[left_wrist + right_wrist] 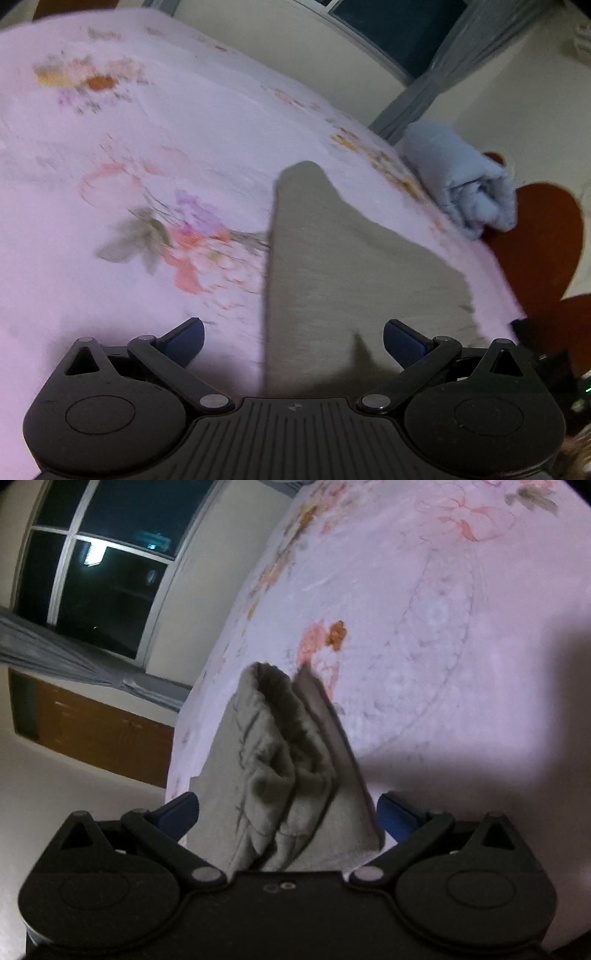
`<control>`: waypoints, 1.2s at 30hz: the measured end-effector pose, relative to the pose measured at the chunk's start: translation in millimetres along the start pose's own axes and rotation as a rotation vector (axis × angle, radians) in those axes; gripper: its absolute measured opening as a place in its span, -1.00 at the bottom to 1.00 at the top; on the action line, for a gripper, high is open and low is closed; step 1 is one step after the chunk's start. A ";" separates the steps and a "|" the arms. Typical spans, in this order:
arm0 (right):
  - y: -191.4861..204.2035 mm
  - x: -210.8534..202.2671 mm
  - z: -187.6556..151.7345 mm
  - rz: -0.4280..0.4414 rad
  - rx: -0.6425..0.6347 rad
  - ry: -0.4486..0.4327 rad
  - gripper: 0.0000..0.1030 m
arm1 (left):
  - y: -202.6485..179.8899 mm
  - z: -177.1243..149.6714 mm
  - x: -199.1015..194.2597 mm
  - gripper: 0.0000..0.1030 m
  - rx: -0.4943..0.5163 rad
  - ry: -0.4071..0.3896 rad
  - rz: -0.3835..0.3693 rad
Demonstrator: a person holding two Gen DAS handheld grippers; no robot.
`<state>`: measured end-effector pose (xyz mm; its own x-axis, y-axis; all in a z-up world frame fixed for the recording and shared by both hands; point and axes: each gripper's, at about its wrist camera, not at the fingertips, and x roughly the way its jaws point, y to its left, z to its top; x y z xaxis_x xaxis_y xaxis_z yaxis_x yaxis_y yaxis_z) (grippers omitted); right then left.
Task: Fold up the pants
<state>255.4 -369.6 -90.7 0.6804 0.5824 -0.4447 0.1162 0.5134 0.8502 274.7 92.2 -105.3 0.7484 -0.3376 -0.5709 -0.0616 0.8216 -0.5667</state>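
Grey-beige soft knit pants lying mid-frame on pink floral bedsheet, bunched between wide-open right gripper; left gripper also spread wide, gripping nothing. Mid-fold, likely regrasp stage. Next: close on an edge, carry over.

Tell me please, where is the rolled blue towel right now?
In the left wrist view, the towel sits far right at the bed's edge, just beyond the grey pants.

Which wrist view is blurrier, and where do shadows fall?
Left wrist view: motion blur smears the floral sheet; the gripper's shadow darkens the near sheet. Right wrist view: sharper on the pants, with a broad dark shadow across the sheet at right; night window, dim light.
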 end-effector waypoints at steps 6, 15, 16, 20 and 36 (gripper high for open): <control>-9.6 11.0 5.6 0.035 0.048 0.039 0.90 | -1.1 3.8 16.5 0.97 -0.051 0.019 -0.023; -16.5 17.7 28.9 0.108 0.011 0.056 0.88 | 11.4 24.9 54.9 0.97 -0.157 0.062 -0.130; -17.4 13.8 29.3 0.114 0.020 0.041 0.88 | 9.7 24.1 56.4 0.97 -0.146 0.059 -0.126; -14.1 21.7 29.9 0.084 -0.016 0.051 0.90 | 2.4 18.5 61.2 0.97 -0.107 0.038 -0.104; 9.1 49.9 19.3 -0.007 -0.145 0.169 0.63 | -0.2 14.0 72.1 -0.22 -0.103 0.072 -0.096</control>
<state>304.4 -348.1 -99.8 0.5475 0.6698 -0.5017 0.0067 0.5960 0.8030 337.9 74.1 -138.0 0.7048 -0.4475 -0.5504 -0.0622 0.7339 -0.6764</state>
